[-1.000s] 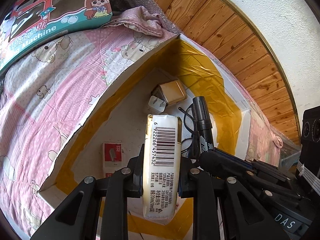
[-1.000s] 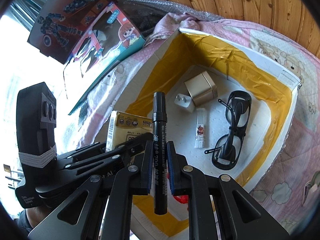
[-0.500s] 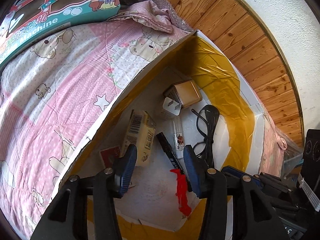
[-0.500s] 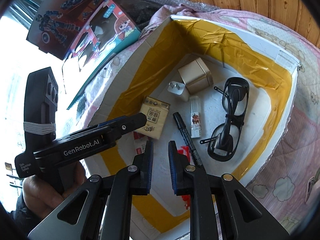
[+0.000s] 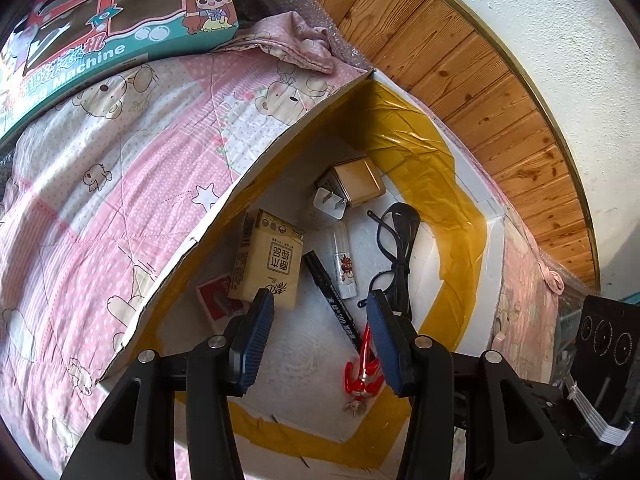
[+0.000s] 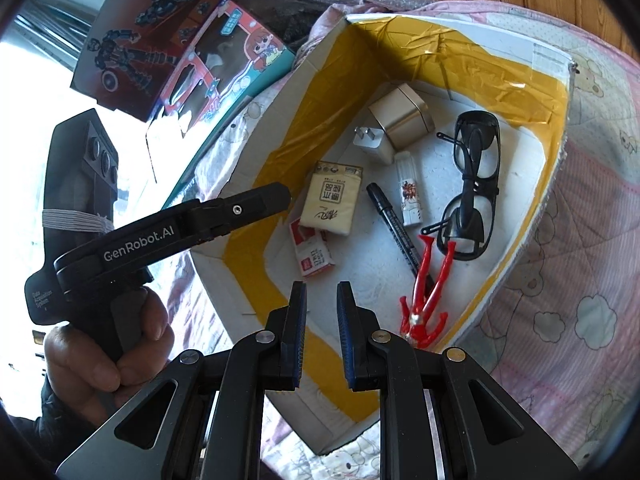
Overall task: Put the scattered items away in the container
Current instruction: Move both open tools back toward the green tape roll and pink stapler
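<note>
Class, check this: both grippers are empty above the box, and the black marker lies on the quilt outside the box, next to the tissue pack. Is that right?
Not quite. The black marker lies inside the box, on its floor between the tissue pack and the small white tube, as the right wrist view shows. The left gripper and right gripper are indeed empty.

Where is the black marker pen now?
The black marker lies on the box floor, between the tissue pack and the glasses.
</note>
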The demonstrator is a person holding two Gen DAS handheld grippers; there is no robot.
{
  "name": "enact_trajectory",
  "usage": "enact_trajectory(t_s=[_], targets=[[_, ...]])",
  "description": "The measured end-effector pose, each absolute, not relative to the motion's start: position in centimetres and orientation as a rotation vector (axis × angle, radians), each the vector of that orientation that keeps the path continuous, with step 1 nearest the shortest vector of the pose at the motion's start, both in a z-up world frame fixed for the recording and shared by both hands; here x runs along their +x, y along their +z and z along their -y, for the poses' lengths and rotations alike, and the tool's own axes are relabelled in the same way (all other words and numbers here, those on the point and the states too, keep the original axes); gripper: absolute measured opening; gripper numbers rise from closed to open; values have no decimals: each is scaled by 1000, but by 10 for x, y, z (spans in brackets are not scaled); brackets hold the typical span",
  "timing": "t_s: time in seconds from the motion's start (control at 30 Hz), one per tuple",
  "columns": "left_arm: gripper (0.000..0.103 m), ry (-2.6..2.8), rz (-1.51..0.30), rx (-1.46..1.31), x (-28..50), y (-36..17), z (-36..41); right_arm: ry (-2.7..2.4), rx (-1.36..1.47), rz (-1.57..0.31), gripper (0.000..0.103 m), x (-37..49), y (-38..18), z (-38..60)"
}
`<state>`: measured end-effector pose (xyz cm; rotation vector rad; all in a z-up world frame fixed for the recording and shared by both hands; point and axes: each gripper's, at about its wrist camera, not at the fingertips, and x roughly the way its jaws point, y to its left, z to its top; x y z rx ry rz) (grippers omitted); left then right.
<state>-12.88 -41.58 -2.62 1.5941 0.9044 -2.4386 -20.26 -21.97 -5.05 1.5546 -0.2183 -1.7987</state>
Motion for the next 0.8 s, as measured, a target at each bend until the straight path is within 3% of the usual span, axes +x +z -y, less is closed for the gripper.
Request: enact_trajectory(t_s=[0.4,0.8], targets=[[50,-2607,-828,1629,-98,17,352,-1896,1486,362,18,-147,-23,156],[50,-2709,-715,1802,-77,23,263,-2062,1489,568,18,-112,-32,54]])
